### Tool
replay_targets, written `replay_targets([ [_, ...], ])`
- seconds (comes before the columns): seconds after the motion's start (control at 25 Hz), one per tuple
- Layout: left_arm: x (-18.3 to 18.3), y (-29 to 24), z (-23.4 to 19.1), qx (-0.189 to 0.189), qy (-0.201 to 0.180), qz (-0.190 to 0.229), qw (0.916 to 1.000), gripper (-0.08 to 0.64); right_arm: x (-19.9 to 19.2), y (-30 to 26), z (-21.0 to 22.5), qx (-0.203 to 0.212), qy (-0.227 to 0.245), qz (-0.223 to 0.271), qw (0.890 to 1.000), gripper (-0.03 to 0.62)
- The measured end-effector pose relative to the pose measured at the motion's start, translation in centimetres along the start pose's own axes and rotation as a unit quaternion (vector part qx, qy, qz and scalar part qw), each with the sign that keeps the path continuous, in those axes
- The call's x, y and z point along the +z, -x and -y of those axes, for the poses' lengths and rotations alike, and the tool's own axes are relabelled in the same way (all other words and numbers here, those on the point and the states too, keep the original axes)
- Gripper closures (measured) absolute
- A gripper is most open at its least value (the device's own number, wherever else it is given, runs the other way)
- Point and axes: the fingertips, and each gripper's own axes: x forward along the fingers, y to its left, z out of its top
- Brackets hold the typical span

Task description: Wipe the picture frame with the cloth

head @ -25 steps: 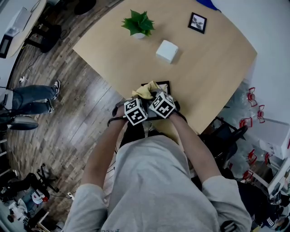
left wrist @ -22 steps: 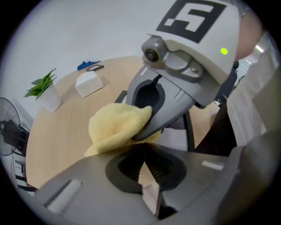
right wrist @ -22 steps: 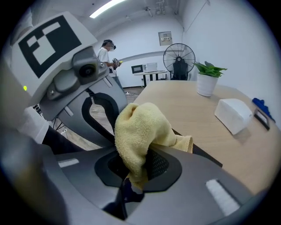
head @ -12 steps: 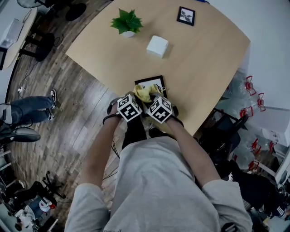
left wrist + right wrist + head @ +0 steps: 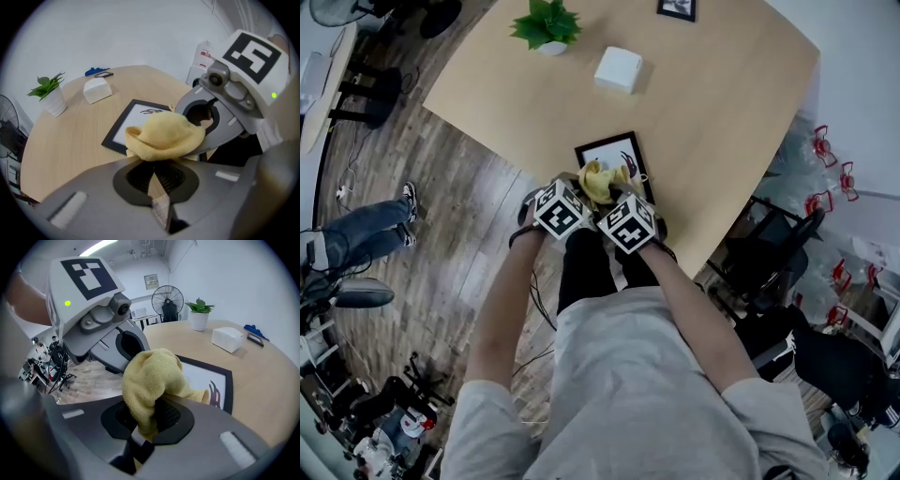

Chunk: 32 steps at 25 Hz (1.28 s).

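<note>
Two grippers level at the table [image 5: 722,112] edge: left gripper [image 5: 157,174] nipped on the cloth [image 5: 602,178] hem, right gripper [image 5: 150,420] clamped on its bunch. Picture frame [image 5: 607,152] flat directly ahead beneath cloth, long axis pointing away, equally near both.

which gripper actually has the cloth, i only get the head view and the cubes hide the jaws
Observer: The right gripper is shut on the yellow cloth, which bunches up out of its jaws.
Operator: and the left one
Observer: The left gripper is shut too, with what looks like a thin strip of the cloth pinched in it.
Operator: is it on the frame
Observer: The bunch sits over the near edge of the picture frame; I cannot tell whether they touch.
</note>
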Motion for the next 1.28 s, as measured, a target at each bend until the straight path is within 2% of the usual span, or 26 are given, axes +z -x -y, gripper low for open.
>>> replay_targets([
  [0.36,-0.1,-0.1,-0.1,-0.006,-0.003,0.008,0.9999,0.506,-1.3,0.5,-1.3,-0.033,-0.030,-0.027,0.999,0.541],
  [0.8,0.3,-0.1,0.1,-0.026,-0.026,0.009,0.9993,0.506,-2.8,1.6,-2.9,-0.083,-0.015,-0.049,0.995,0.541],
  [1.08,0.3,-0.1,0.3,-0.027,-0.034,0.014,0.9989,0.506,-3.2,1.9,-4.3,-0.072,0.016,-0.052,0.996,0.541],
  [1.28,0.2,-0.1,0.2,-0.031,-0.044,0.009,0.9985,0.506,-3.9,2.6,-3.4,-0.063,0.019,-0.051,0.997,0.540],
])
